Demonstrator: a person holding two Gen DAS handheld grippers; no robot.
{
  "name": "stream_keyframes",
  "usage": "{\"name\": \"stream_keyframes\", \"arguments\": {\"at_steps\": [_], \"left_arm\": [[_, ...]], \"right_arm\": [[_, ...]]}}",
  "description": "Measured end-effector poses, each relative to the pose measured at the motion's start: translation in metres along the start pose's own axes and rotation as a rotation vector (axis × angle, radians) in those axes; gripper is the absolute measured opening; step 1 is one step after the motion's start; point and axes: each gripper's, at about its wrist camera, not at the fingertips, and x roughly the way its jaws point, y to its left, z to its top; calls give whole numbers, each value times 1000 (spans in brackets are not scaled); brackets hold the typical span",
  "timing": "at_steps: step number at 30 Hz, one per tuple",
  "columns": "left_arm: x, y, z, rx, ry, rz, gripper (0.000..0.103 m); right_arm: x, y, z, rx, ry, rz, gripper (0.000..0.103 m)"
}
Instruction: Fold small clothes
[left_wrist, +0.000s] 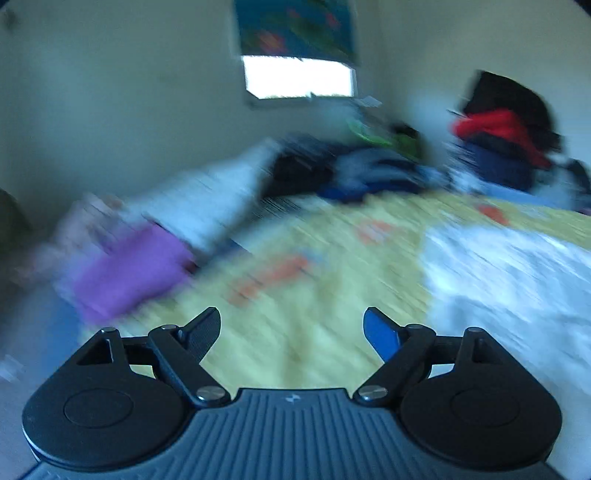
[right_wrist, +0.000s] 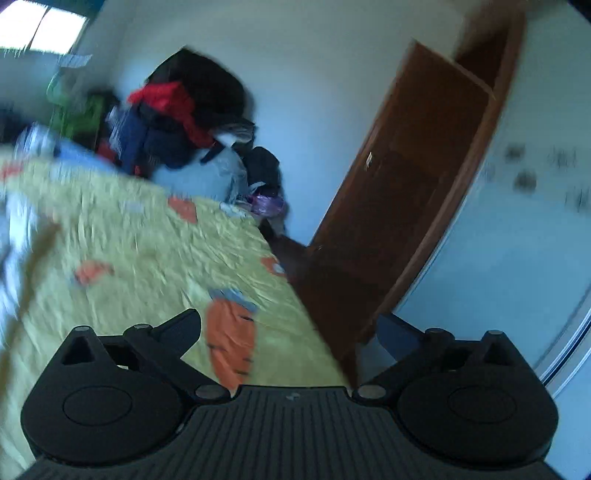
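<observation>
clothes: white garment (left_wrist: 509, 273) spread on the bed at right of the left wrist view, blurred; folded purple piece (left_wrist: 133, 269) near the bed's left edge, beside a pale stack (left_wrist: 207, 199).
pile: dark, blue and red clothes heap (left_wrist: 506, 144) at the far end of the bed, against the wall; also seen in the right wrist view (right_wrist: 177, 122).
bed: yellow-green cover with orange carrot prints (left_wrist: 295, 258); middle strip between purple piece and white garment is bare.
bed edge: right side of the cover (right_wrist: 288, 280) runs diagonally, dropping toward an open brown door (right_wrist: 399, 192) close by; little room on that side.
left gripper (left_wrist: 291, 334): fingers apart, nothing between them, over the bare cover.
right gripper (right_wrist: 290, 332): fingers spread wide, nothing held; one finger (right_wrist: 181, 328) over the cover, the other (right_wrist: 395, 334) past the bed edge, in front of the door.
far wall: window (left_wrist: 299, 79) under a coloured blind, above the pile.
image quality: heavy motion blur in both views; garment details unreadable.
</observation>
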Motion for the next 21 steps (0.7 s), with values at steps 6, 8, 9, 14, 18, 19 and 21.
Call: {"name": "stream_keyframes", "arguments": {"at_steps": [6,8,9,14,18,19,21], "left_arm": [[16,-51,-64,-128,220,-309,85],[23,-47,-73,-254,311,-391,85],[26,-42,-78,-317,349,-432,85],[47,-20,-93,-526,509,-626,85],[52,-7,-101,-618,586,-708,85],[53,-5,-100,-620,591,-703,85],[53,-1,-97,-602,592,-695,85]], "right_arm": [[6,89,-40,236,209,723,98],[22,110,-54,409,336,925,93],[33,118,-62,504,409,994,93],[65,140,-88,765,635,1159,92],[58,168,-91,738,751,1270,93],[52,174,-90,703,750,1293,92],[40,181,-87,656,751,1324,95]]}}
